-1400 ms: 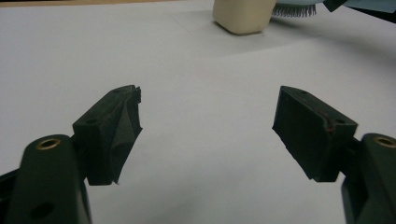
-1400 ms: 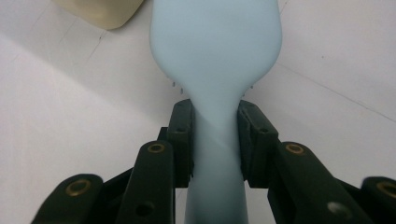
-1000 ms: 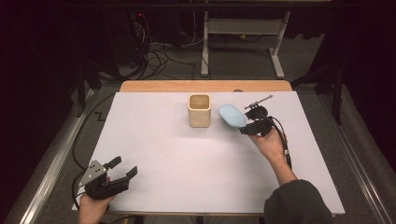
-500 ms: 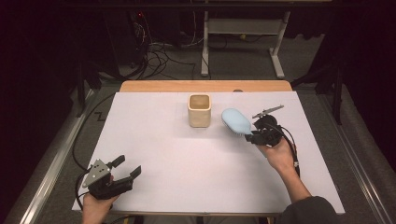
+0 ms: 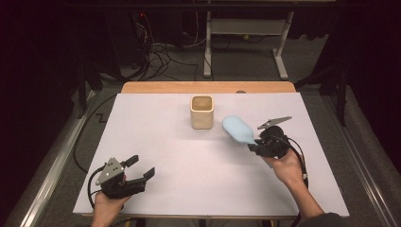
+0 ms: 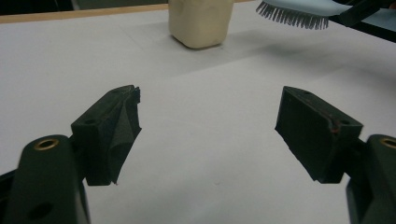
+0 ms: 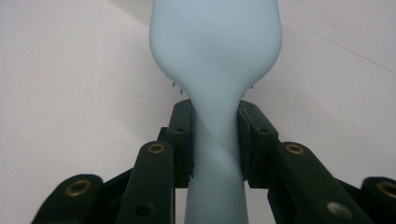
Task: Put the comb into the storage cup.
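Since the earlier frame, the right gripper (image 5: pixel 255 145) has drawn back from beside the cup (image 5: pixel 202 111) toward the person's side of the table, carrying the brush (image 5: pixel 238 130) with it; the left gripper (image 5: pixel 142 168) has barely shifted.

In the right gripper view both pads (image 7: pixel 182 135) press flat on the brush's narrow neck, one on each side, just below where the handle swells into the head. So the jaws are closed on the handle, and the pale blue head juts out ahead of them. From the high view the brush hangs in the air, bristles down, right of the cup and a little nearer the person, clear of the white sheet (image 5: pixel 198 198).

The brush looks like smooth moulded plastic: light, stiff, not fragile, but probably slick. Its handle is rounded, so it could roll or swivel between flat pads if the head is nudged. The neck seems the best hold, since the flare above it would stop the brush sliding out forward. The bristles are springy and give poor purchase; I would not grip there.

The left gripper rests low near the table's near left corner, its jaws spread wide with nothing between them, pointing toward the cup and the brush (image 6: pixel 299 16).
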The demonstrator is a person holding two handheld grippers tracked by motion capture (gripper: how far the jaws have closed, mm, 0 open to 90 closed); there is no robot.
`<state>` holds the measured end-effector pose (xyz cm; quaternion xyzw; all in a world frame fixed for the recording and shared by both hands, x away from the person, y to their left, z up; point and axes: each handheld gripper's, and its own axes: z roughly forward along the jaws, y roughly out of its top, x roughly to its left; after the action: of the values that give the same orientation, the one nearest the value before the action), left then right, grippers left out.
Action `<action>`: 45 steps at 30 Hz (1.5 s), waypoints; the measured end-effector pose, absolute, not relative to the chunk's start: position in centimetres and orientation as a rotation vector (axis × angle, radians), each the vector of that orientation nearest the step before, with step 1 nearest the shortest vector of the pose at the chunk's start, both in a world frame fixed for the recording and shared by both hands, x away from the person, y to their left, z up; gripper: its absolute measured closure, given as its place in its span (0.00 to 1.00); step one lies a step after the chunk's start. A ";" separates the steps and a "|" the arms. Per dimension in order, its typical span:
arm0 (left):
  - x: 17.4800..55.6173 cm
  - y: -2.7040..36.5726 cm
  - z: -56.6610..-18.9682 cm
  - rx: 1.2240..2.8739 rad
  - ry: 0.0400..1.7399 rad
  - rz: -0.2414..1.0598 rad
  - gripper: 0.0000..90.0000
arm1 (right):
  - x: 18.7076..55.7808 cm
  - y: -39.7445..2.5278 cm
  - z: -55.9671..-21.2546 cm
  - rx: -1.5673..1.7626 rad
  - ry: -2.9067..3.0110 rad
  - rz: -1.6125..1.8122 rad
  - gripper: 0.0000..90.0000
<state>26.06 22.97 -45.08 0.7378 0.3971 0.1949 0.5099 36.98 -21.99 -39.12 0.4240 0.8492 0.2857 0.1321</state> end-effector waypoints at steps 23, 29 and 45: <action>27.4 19.2 -44.4 1.836 0.933 0.379 0.25 | 34.1 -19.7 -38.9 1.089 2.515 0.906 0.78; 27.8 18.4 -44.4 1.846 0.928 0.371 0.24 | 33.6 -18.7 -38.7 1.043 2.537 0.922 0.78; 29.1 15.4 -44.3 1.873 0.892 0.320 0.24 | 32.5 -16.1 -38.2 0.926 2.574 0.943 0.78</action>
<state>29.08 15.38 -44.28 0.7738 0.3685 0.1323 0.4980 32.49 -16.11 -38.16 0.3176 0.8827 0.3234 0.1237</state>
